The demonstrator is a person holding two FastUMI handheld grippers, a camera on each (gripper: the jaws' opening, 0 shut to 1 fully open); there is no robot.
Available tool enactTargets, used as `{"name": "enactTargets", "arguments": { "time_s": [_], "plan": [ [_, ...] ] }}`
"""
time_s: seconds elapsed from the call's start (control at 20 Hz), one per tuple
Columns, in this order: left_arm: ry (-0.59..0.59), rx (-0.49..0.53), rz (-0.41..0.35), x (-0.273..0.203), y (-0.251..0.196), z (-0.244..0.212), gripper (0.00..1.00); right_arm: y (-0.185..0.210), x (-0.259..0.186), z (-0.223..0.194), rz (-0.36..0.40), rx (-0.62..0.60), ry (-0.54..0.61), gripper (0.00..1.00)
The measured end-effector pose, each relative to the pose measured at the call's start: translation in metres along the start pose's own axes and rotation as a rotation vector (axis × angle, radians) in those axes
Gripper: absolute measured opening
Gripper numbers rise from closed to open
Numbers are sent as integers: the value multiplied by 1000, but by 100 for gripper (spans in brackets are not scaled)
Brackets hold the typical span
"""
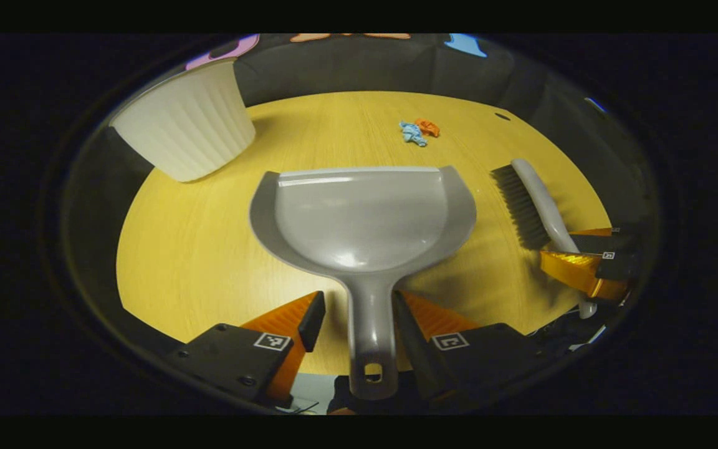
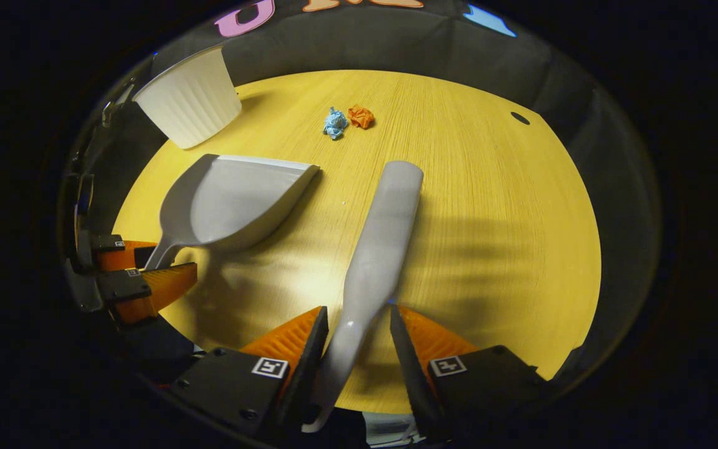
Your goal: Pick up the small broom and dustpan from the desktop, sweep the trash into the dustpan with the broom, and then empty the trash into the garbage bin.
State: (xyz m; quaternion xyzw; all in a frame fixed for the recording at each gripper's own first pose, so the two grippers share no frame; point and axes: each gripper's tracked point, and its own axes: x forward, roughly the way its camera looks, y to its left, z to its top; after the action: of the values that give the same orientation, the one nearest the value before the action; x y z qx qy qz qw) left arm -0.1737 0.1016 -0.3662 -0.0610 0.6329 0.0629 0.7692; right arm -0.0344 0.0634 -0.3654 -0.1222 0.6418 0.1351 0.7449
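The grey dustpan point(image 1: 362, 218) lies in front of my left gripper point(image 1: 359, 305), mouth facing away, and the gripper is shut on its handle. The right gripper view shows the dustpan point(image 2: 234, 199) at the left with the left gripper point(image 2: 153, 262) on its handle. My right gripper point(image 2: 359, 315) is shut on the handle of the small white broom point(image 2: 384, 224), which points ahead. In the left gripper view the broom point(image 1: 543, 193) has its dark bristles facing left, held by the right gripper point(image 1: 568, 249). A crumpled blue scrap point(image 2: 334, 123) and an orange one point(image 2: 361, 116) lie beyond both tools.
A white ribbed garbage bin point(image 1: 191, 121) stands at the far left of the round wooden table point(image 1: 209, 249), and it is also at the upper left of the right gripper view point(image 2: 191, 103). A small dark hole point(image 2: 520, 118) marks the tabletop at the far right. The black cloth wall rings the table.
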Motion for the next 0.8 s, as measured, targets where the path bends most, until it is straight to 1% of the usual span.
{"name": "enactTargets", "arguments": {
  "time_s": [0.05, 0.1, 0.15, 0.2, 0.25, 0.3, 0.35, 0.4, 0.45, 0.5, 0.55, 0.6, 0.7, 0.8],
  "plan": [
    [15, -10, -12, 3, -3, 0, 55, -5, 2, 0, -24, -22, 4, 51],
    [29, -28, -10, 8, -4, -4, 46, -10, 3, 1, -48, -43, 3, 46],
    [41, -31, -24, 7, -4, -5, 34, -6, 0, 2, -21, -59, 8, 28],
    [39, -34, -33, 5, -3, -3, 31, -4, 0, 1, -3, -44, 8, 28],
    [22, -38, -44, 4, -4, 2, 29, -4, 2, -1, 16, -26, 2, 24],
    [-1, -47, -52, 4, -5, 8, 28, -5, -2, 1, 28, -9, -22, 22],
    [-25, -50, -60, 3, -4, 13, 24, -5, -4, 8, 37, 11, -65, 22],
    [-48, -50, -67, -1, -4, 19, 26, -5, -9, 16, 43, 32, -104, 21],
    [-102, -47, -79, -6, -6, 31, 26, -7, -11, 18, 51, 51, -131, 18],
    [-140, -44, -83, -12, -6, 40, 21, -7, -16, 22, 58, 71, -161, 18],
    [-182, -30, -91, -21, -8, 51, 25, -10, -23, 28, 63, 89, -195, 18],
    [-226, -15, -95, -30, -13, 62, 23, -13, -37, 32, 67, 101, -247, 18],
    [-316, 20, -96, -48, -22, 80, 23, -19, -57, 37, 63, 108, -317, 17],
    [-408, 22, -100, -72, -34, 96, 23, -23, -79, 43, 60, 112, -407, 18]
  ]
}}
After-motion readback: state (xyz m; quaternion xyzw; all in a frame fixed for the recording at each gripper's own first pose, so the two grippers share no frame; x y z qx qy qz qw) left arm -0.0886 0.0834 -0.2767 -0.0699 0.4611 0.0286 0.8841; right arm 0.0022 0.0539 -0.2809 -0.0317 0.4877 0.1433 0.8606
